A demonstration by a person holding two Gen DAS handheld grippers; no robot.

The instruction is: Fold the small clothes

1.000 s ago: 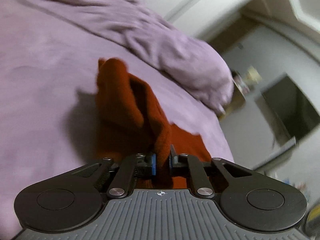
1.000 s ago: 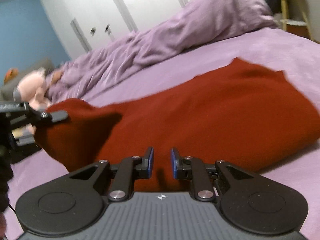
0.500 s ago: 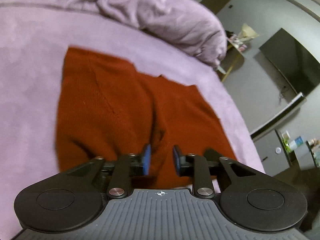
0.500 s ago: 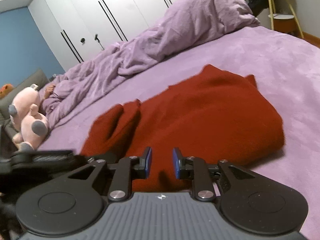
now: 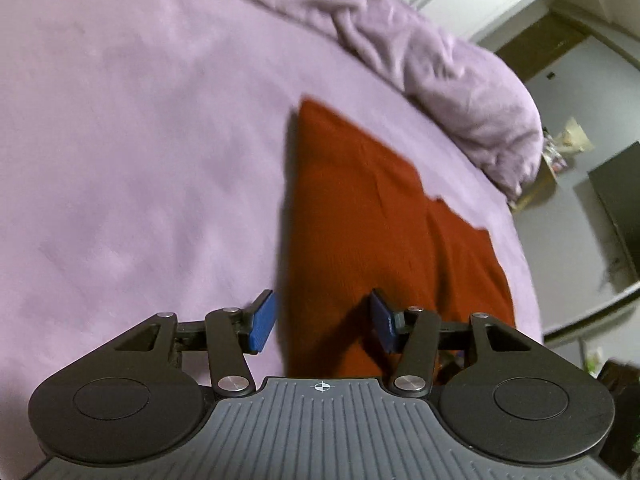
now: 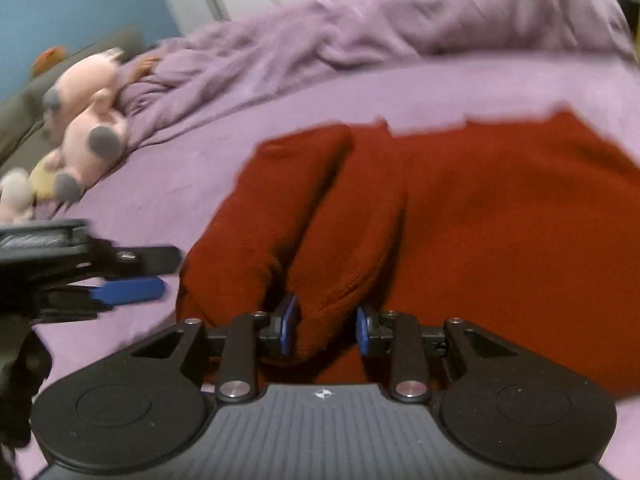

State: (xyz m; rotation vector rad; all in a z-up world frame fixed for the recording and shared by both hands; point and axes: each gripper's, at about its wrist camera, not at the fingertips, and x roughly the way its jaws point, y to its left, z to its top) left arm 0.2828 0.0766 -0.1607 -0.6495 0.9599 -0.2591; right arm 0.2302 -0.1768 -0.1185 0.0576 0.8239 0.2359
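A dark red knitted garment [image 5: 372,216] lies folded on the lilac bed sheet [image 5: 140,160]. My left gripper [image 5: 322,304] hangs low over its near left edge. Its jaws are opening wide, with that edge between the blue pads [image 5: 262,322] but untouched. In the right wrist view the garment [image 6: 500,208] spreads to the right, with a rolled fold running toward the camera. My right gripper [image 6: 326,314] straddles that fold, jaws opening, pads not pressing it. The left gripper [image 6: 160,276] shows at the left beside the garment's corner.
A crumpled lilac duvet [image 6: 360,28] is heaped along the far side of the bed. A pink stuffed toy [image 6: 88,136] lies at the far left. The bed's edge drops away at the right, near a dark screen [image 5: 616,200].
The left gripper let go of the raised garment, sank toward the bed and spread its jaws. The garment now lies flat. The right gripper shifted sideways and its jaws widened a little.
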